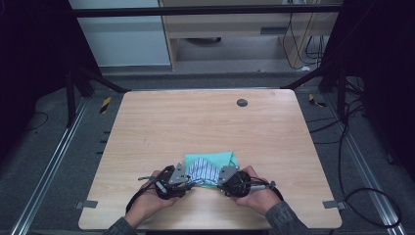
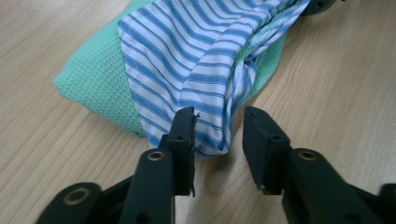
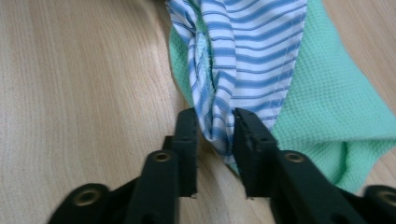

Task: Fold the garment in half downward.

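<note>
At the near edge of a wooden desk (image 1: 147, 127), a person's left tongs (image 2: 218, 135) stand narrowly apart around a corner of a blue-striped cloth (image 2: 187, 56), not yet pinching; the right tongs (image 3: 215, 133) clamp another fold. Lifting now risks dragging the green waffle cloth (image 3: 327, 102) underneath. A dark grommet (image 1: 242, 102) sits far off.

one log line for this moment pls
left hand-held gripper: open at striped cloth edge | right hand-held gripper: shut on striped cloth | green cloth: under it | table
</note>
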A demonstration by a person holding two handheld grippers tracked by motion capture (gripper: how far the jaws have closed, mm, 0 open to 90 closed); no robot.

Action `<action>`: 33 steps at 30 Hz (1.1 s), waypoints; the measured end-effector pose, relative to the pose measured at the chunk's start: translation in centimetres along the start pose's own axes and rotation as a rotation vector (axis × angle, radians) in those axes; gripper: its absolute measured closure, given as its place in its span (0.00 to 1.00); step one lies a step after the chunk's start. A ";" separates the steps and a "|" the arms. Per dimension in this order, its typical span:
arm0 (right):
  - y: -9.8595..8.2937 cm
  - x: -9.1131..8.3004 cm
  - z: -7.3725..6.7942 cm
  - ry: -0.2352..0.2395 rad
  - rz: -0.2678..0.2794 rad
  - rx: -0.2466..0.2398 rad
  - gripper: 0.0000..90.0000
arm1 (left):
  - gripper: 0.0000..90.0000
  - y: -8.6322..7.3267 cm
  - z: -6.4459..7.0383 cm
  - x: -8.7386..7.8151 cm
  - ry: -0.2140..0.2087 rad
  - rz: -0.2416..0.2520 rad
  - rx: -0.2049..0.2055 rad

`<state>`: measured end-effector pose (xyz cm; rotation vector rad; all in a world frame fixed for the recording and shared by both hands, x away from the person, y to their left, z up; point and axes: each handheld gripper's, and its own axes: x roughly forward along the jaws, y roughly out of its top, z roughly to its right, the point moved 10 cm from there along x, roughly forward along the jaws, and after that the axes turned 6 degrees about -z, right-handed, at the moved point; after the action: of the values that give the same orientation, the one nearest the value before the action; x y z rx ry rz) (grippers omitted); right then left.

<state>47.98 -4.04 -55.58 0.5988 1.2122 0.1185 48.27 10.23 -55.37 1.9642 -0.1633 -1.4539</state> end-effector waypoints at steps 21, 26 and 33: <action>-3.0 -3.8 3.5 -0.152 0.075 0.219 0.15 | 0.12 -1.3 -3.0 -3.7 0.044 0.044 -0.213; -4.6 -4.3 4.6 -0.161 0.067 0.302 0.10 | 0.10 -1.9 -3.9 -4.1 0.058 0.038 -0.237; -6.7 -4.7 6.4 -0.176 0.077 0.437 0.08 | 0.08 -3.6 -5.9 -4.4 0.086 0.009 -0.293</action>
<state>50.54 -13.90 -53.47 1.0159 1.0477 -0.1365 50.88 17.65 -53.05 1.7788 0.0759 -1.3032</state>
